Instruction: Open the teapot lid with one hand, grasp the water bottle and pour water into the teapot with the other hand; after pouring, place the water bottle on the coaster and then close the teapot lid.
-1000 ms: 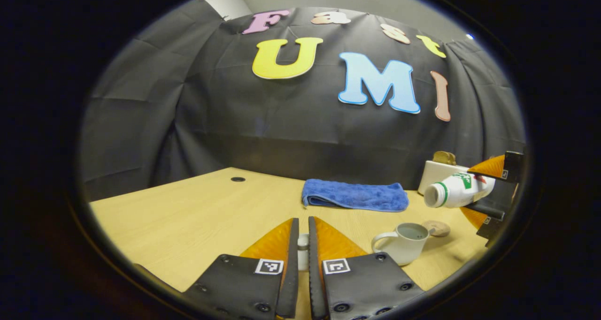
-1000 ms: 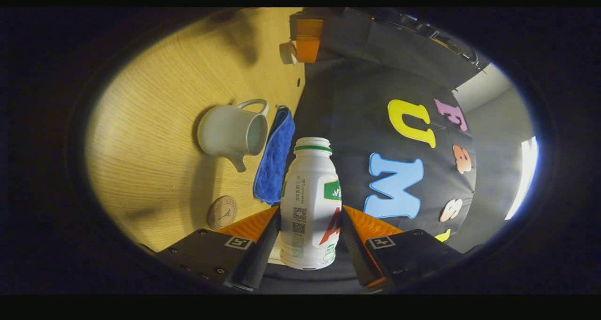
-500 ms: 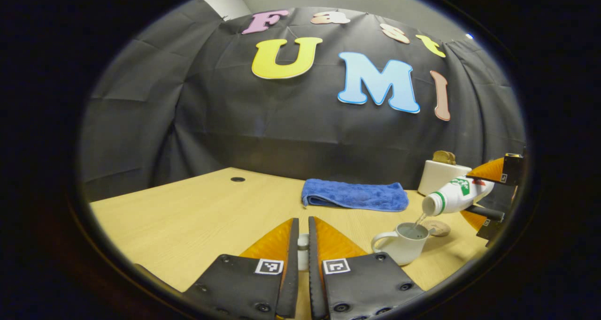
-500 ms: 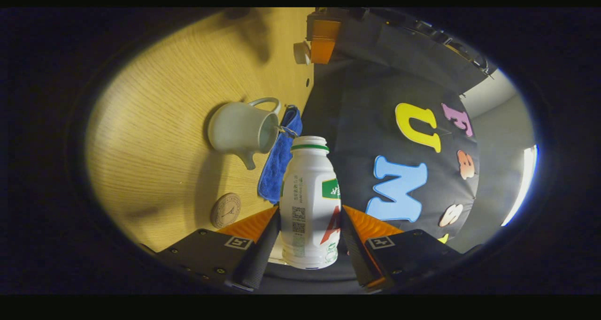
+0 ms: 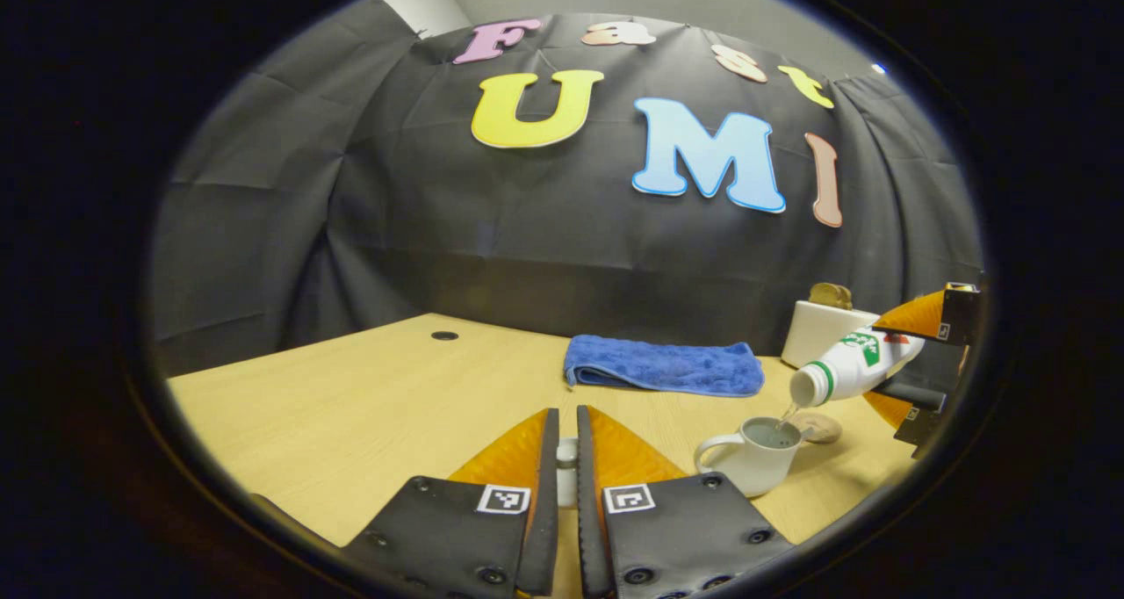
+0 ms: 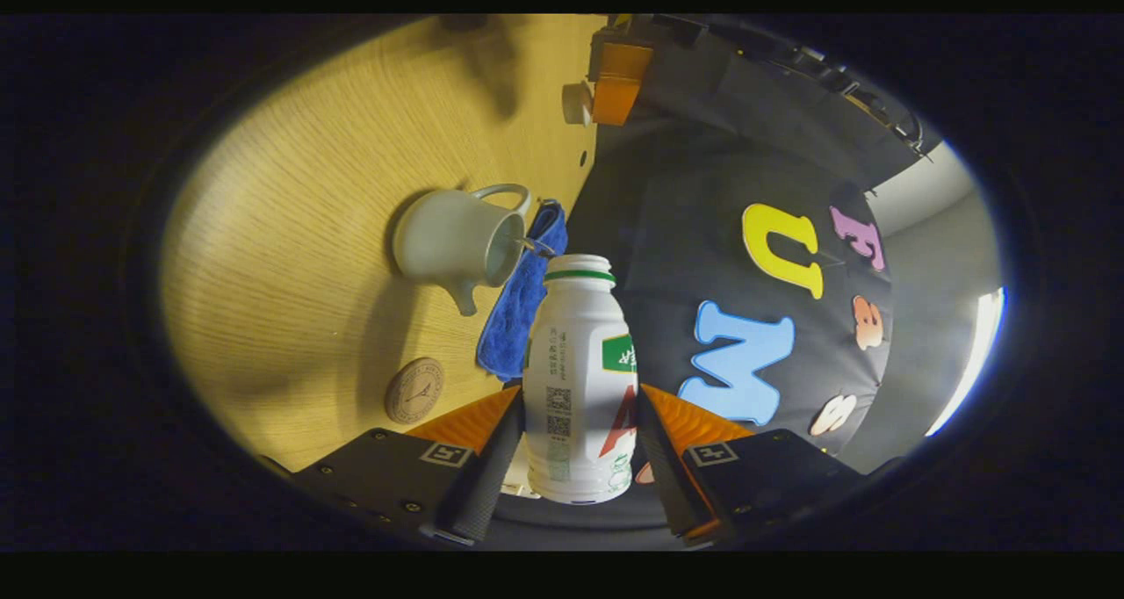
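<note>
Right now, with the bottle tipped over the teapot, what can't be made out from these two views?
- Water level in the teapot: left gripper view, rim hides the inside, too small.
- Teapot lid: left gripper view, mostly hidden between the left gripper jaws.
- Bottle contents: right gripper view, opaque body.
- Coaster far edge: left gripper view, behind the teapot and bottle neck.
- White box: left gripper view, partly behind the bottle.

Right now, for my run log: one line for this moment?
pouring | right gripper holds water bottle, tilted over teapot | left gripper holds lid
</note>
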A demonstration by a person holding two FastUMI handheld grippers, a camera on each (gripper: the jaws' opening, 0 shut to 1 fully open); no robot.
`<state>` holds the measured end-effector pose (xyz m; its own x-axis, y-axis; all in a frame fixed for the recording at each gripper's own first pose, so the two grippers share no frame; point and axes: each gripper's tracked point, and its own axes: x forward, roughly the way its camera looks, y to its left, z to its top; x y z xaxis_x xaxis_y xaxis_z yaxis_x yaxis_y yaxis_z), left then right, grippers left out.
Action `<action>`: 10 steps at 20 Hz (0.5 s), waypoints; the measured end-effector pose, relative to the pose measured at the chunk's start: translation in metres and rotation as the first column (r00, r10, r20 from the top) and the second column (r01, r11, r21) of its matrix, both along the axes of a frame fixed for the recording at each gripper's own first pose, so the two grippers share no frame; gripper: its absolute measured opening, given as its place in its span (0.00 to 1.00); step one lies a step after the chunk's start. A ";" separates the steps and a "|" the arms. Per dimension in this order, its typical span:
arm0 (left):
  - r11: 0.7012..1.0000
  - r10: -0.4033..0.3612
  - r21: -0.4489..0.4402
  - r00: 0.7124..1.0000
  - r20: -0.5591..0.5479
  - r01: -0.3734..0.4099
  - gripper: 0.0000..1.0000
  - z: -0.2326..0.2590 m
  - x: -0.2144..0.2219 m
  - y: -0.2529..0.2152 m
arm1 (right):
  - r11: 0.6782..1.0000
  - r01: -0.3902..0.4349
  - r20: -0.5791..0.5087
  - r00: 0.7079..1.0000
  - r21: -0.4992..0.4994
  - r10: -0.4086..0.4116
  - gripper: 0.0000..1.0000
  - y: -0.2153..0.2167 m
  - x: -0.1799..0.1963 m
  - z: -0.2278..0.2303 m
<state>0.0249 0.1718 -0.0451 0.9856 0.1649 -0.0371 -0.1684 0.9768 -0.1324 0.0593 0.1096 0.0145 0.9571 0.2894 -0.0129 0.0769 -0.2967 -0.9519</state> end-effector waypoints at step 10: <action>1.000 -0.002 0.003 1.000 -0.002 0.002 0.13 -0.001 0.001 0.000 | 0.999 -0.002 0.004 1.000 -0.049 0.002 0.74 -0.004 0.003 0.004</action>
